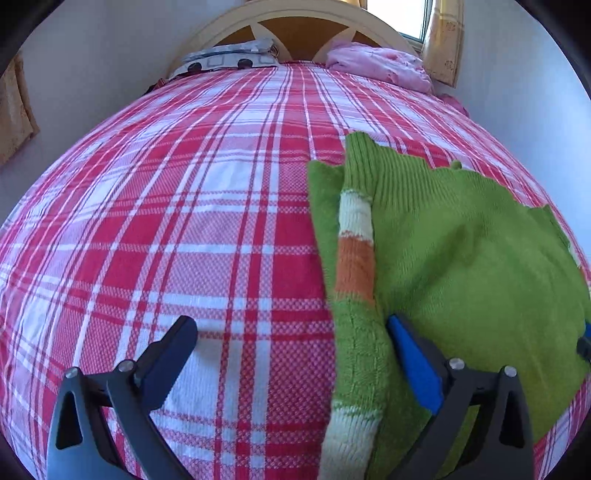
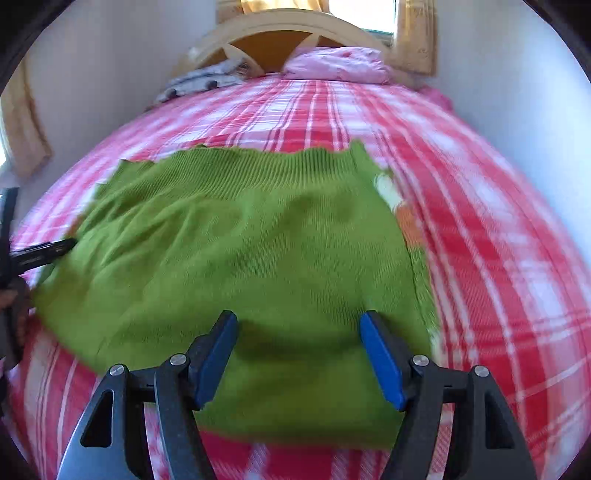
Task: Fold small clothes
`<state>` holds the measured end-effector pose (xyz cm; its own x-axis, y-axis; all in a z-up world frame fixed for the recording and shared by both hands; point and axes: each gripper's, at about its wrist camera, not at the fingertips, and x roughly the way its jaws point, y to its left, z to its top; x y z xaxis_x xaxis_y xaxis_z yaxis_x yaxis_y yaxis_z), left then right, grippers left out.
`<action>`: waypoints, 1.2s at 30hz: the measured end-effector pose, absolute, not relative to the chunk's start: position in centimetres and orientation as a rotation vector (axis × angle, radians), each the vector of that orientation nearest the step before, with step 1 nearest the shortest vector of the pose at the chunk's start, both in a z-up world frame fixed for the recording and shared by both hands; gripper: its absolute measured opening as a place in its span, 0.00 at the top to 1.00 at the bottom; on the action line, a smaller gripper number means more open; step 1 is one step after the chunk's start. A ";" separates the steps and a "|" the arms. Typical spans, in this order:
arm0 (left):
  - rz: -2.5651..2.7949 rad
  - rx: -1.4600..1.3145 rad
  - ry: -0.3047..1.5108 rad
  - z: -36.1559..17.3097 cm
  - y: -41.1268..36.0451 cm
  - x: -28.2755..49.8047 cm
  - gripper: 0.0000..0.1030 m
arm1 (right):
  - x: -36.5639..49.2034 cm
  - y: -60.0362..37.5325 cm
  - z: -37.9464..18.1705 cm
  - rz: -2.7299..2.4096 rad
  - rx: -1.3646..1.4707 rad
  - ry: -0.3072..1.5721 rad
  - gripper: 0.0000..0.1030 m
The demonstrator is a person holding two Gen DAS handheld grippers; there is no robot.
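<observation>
Plaid bed (image 1: 184, 229); green sweater (image 2: 240, 240) btwn right gripper (image 2: 299, 354) jaws; both grippers' jaws apart.

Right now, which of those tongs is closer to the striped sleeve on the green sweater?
Left. The left tongs straddle the striped sleeve, open. The right tongs hover open over the green sweater body, the sleeve off to their right.

A bed (image 1: 184, 221) covered in a red, pink and white plaid sheet carries everything. A green knitted garment (image 1: 461, 258) with a cream-and-orange striped sleeve lies flat near the foot edge. At the head edge, against the arched headboard (image 1: 295, 14), rest a pink pillow (image 1: 376, 62) and what looks like a grey-and-white patterned pillow (image 1: 229, 55).
</observation>
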<state>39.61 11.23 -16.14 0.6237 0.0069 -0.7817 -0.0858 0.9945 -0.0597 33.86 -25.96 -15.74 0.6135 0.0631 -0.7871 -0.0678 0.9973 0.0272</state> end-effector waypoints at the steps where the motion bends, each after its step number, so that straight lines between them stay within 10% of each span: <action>1: 0.051 -0.107 0.894 -16.1 11.4 39.2 0.00 | 33.1 -25.7 -15.9 0.076 -0.036 0.906 0.32; 36: 0.017 -0.166 0.863 -16.1 12.5 33.6 0.00 | 27.8 -22.3 -14.2 -0.044 -0.190 0.822 0.30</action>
<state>33.65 12.45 -16.09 0.6505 -0.0528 -0.7576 -0.0817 0.9869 -0.1389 27.78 -22.29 -14.22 0.6810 -0.1121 -0.7237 -0.0350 0.9821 -0.1851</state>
